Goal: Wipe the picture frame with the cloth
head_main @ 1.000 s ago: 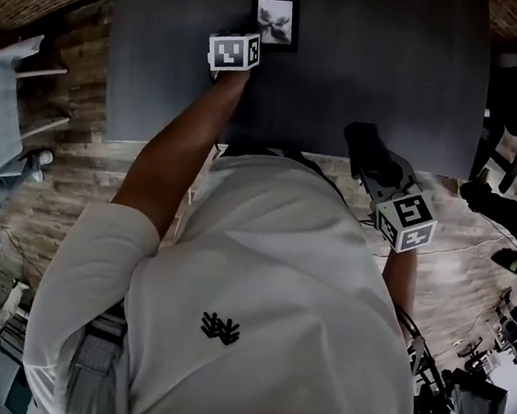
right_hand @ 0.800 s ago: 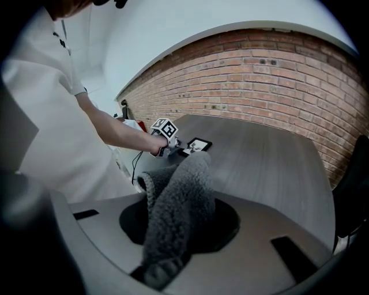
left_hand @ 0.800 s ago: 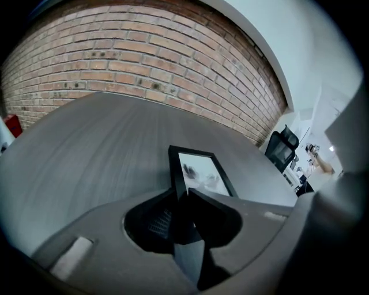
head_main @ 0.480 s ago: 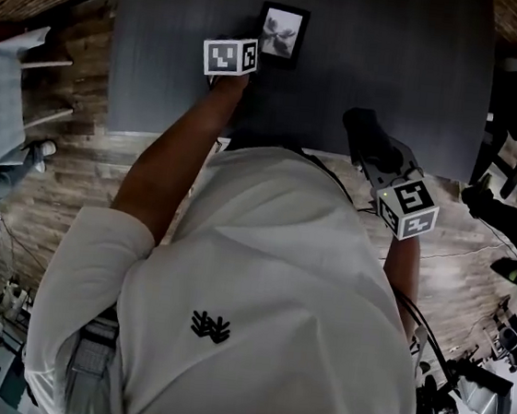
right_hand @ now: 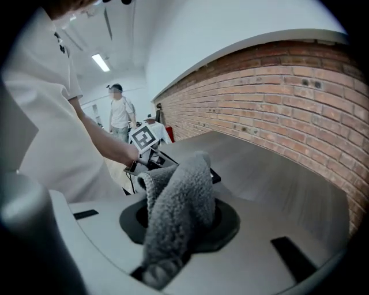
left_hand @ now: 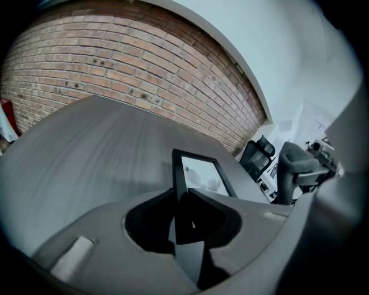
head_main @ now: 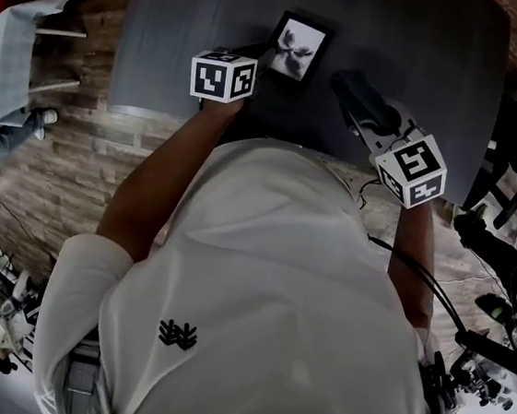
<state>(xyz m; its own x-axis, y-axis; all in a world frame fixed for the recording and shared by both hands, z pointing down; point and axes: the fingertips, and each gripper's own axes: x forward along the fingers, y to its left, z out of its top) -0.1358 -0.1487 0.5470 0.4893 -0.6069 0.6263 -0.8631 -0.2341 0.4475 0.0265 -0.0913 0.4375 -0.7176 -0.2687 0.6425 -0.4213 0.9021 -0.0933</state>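
Picture frame [head_main: 300, 48]: black-edged with a pale print. It sits over the dark grey tabletop [head_main: 166, 42], a little left of the middle and nearer the near edge than the far one. It is tilted and askew to the table's edges. In the left gripper view the picture frame [left_hand: 202, 173] stands on edge and runs away from the jaws toward the brick wall [left_hand: 115, 57].
Left gripper [head_main: 263, 55]: reaches in over the near edge, its marker cube just short of the frame's left side. The jaws have just been closing. In its own view the left gripper [left_hand: 183, 199] now has them narrow, pinching the frame's near edge between the pads.
Cloth [head_main: 359, 101]: dark grey and fleecy, bunched into a thick fold just beside the frame's right side. Whether it touches the frame cannot be told. In the right gripper view the cloth [right_hand: 179, 196] rises out of the jaws and droops over them, hiding part of the frame behind it.
Right gripper [head_main: 348, 87]: comes in over the near edge, right of the middle, angled toward the frame. In its own view the right gripper [right_hand: 179, 222] has its jaws clamped on the cloth's lower end.
Beyond the table's right edge: an office chair [left_hand: 256, 158] in the left gripper view.
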